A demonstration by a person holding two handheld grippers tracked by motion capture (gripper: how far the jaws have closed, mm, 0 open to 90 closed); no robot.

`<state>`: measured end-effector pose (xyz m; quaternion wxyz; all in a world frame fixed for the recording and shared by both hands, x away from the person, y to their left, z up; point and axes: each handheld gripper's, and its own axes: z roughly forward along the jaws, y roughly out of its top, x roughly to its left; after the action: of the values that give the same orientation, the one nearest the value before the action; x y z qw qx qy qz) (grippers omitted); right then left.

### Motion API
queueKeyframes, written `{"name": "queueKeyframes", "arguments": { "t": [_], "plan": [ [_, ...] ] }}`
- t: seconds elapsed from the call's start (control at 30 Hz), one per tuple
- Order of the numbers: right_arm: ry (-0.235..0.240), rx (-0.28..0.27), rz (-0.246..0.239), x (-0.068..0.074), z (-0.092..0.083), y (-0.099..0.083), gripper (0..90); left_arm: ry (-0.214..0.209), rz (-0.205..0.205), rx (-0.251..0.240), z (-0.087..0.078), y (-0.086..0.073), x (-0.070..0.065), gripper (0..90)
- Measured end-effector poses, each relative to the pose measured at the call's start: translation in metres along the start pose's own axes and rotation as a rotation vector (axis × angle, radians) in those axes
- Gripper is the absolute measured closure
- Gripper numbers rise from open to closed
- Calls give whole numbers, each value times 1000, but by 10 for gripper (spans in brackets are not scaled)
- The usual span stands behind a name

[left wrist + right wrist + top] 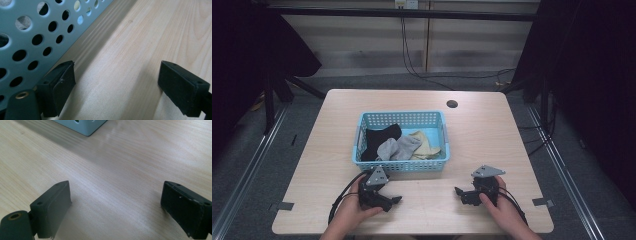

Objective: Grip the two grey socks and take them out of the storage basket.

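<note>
I have both grippers resting low on the pale wood-grain table [492,135], on my side of the light blue perforated plastic basket [402,166]. Left gripper [387,200] sits just beside the basket's near wall; in the left gripper view that wall [27,37] runs close along the left jaw, and the jaws stand wide apart with bare wood between them. Right gripper [464,192] lies farther off, near the basket's right corner [85,126]; its jaws are also wide, nothing between them.

Contents of basket, from the high view: a black sock [379,137] at the left, a grey sock [399,147] in the middle, partly over the black one, and a beige sock [424,145] at the right. All three lie loosely heaped inside. Whether more lie underneath, I cannot tell.

Table around the basket carries no socks. A round cable hole [452,104] sits beyond the basket.

Judgement on progress: the work looks to be at its very start. Nothing is gripped, nothing is taken out, neither gripper is over the basket rim. Left to do, as I read it: essentially everything, beginning with lifting a gripper over the near wall and closing on the grey sock, which is the easiest to reach.
</note>
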<state>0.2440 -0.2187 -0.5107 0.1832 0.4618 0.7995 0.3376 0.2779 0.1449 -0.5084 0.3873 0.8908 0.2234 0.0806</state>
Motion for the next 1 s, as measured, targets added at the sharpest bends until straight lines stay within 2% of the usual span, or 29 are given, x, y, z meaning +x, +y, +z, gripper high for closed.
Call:
{"name": "queueKeyframes", "arguments": {
  "t": [0.33, 0.43, 0.5, 0.57, 0.63, 0.7, 0.73, 0.8, 0.83, 0.93, 0.97, 1.0],
  "plan": [
    [0, 1, 0, 0, 0, 0, 88, 5, -6, -3, 0, 0, -1, 138],
    [0, 1, 2, 0, 0, 0, 88, 8, -22, 41, -2, 4, -3, 153],
    [0, 1, 2, 0, 0, 0, 88, 14, -15, 84, -3, 8, -3, 156],
    [0, 3, 7, 0, 0, 0, 88, 22, -24, 135, -6, 12, -5, 171],
    [2, -5, -6, -1, 0, 0, 88, 34, -42, 159, -9, 15, -5, 185],
    [1, 0, 1, 0, 0, 0, 88, 18, -45, 182, -16, 21, -4, 193],
    [0, 3, 5, 0, 0, 0, 88, 14, -58, 185, -20, 24, -4, 200],
    [1, -1, 0, 0, 0, 0, 88, -7, -127, 211, -26, 30, -1, 214],
    [1, 0, 0, 0, 0, 0, 88, -1, -156, 217, -28, 32, 0, 215],
    [2, 0, 1, 0, 0, 0, 88, 21, -171, 263, -33, 36, 2, 224],
    [2, 0, 1, 0, 0, 0, 88, 21, -171, 263, -33, 36, 2, 225],
    [2, 0, 0, 0, 0, 0, 88, 32, -166, 285, -36, 37, 4, 225]
  ]
}}
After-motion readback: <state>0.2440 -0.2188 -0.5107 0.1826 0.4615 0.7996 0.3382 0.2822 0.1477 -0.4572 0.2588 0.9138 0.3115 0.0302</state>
